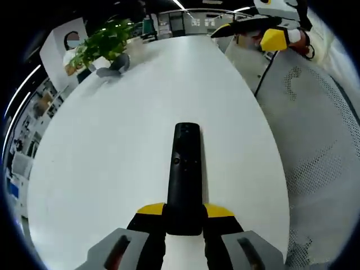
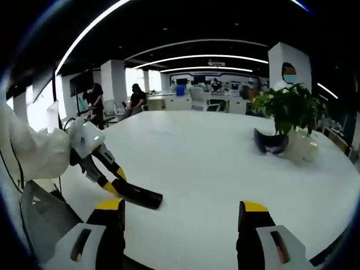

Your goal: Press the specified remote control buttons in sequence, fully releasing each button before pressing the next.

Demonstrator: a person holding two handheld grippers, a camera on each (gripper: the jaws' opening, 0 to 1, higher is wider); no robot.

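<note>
A long black remote (image 1: 186, 174) lies lengthwise over the white table (image 1: 107, 146), its near end clamped between the yellow-tipped jaws of my left gripper (image 1: 185, 212), which is shut on it. Small buttons show on the remote's upper face. In the right gripper view the same remote (image 2: 139, 196) pokes out of the left gripper (image 2: 114, 183) at the lower left, just above the table (image 2: 197, 152). My right gripper (image 2: 181, 216) stands open, its jaws wide apart with nothing between them, to the right of the remote. It also appears far off as the right gripper (image 1: 274, 38), held by a gloved hand.
A potted green plant (image 1: 104, 40) (image 2: 289, 107) stands at the table's far side with a dark object (image 2: 270, 142) beside it. A grey mesh chair (image 1: 318, 140) sits along the table's right edge. People stand in the office background (image 2: 135, 98).
</note>
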